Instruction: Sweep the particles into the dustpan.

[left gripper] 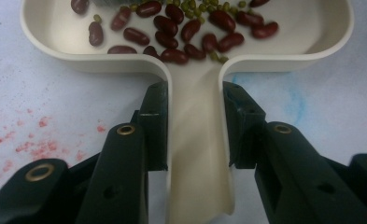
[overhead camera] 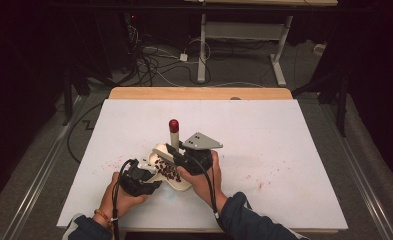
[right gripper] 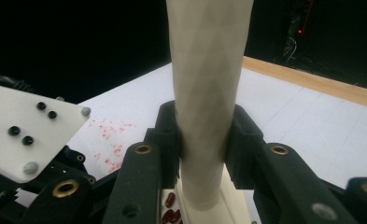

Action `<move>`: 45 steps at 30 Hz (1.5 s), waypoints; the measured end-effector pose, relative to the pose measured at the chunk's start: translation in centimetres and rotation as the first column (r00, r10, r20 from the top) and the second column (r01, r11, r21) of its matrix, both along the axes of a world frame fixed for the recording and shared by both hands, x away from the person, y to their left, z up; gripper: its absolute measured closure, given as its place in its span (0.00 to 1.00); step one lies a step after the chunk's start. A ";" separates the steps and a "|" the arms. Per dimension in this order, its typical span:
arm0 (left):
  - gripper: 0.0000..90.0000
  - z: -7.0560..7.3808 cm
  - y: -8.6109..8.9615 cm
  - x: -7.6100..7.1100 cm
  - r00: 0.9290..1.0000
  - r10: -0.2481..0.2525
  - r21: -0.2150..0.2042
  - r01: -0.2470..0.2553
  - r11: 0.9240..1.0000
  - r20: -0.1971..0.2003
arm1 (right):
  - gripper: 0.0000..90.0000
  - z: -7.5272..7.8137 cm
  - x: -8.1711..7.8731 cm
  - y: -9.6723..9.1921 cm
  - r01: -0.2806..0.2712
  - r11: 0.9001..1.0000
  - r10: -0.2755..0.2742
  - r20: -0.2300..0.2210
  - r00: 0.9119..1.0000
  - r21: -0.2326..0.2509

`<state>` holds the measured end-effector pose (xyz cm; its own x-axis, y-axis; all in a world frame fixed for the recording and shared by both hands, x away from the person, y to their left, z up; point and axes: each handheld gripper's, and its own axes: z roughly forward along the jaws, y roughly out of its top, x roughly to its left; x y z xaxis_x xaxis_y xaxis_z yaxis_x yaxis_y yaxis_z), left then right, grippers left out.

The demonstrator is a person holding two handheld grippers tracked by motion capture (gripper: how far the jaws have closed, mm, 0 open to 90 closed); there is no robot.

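A cream dish (overhead camera: 180, 185) holding dark red beans (overhead camera: 168, 171) and a few small green ones lies on the white table sheet. My left gripper (overhead camera: 150, 172) is shut on the dish's flat handle (left gripper: 197, 154), one jaw on each side of it, as the left gripper view (left gripper: 194, 95) shows. Beans (left gripper: 181, 32) lie in the bowl just ahead. My right gripper (overhead camera: 175, 151) is shut on an upright cream cylinder (overhead camera: 174, 137) with a red cap (overhead camera: 174, 125). In the right gripper view (right gripper: 204, 119) the cylinder (right gripper: 209, 56) stands between the jaws, its lower end over the dish.
Red stains (overhead camera: 115, 161) speckle the white sheet (overhead camera: 264, 130) left of the dish and also to the right (overhead camera: 260, 184). A wooden table edge (overhead camera: 199, 93) runs along the back. Beyond it are cables and a desk frame (overhead camera: 202, 50) on the floor.
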<state>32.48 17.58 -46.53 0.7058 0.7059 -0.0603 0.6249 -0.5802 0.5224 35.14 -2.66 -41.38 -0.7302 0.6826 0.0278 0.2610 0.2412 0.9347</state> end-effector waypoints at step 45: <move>0.71 -0.3 -0.1 -0.5 0.999 -0.022 0.039 0.023 0.999 -0.034 | 0.78 -0.3 0.7 -4.2 0.069 0.997 -0.068 0.020 0.997 -0.034</move>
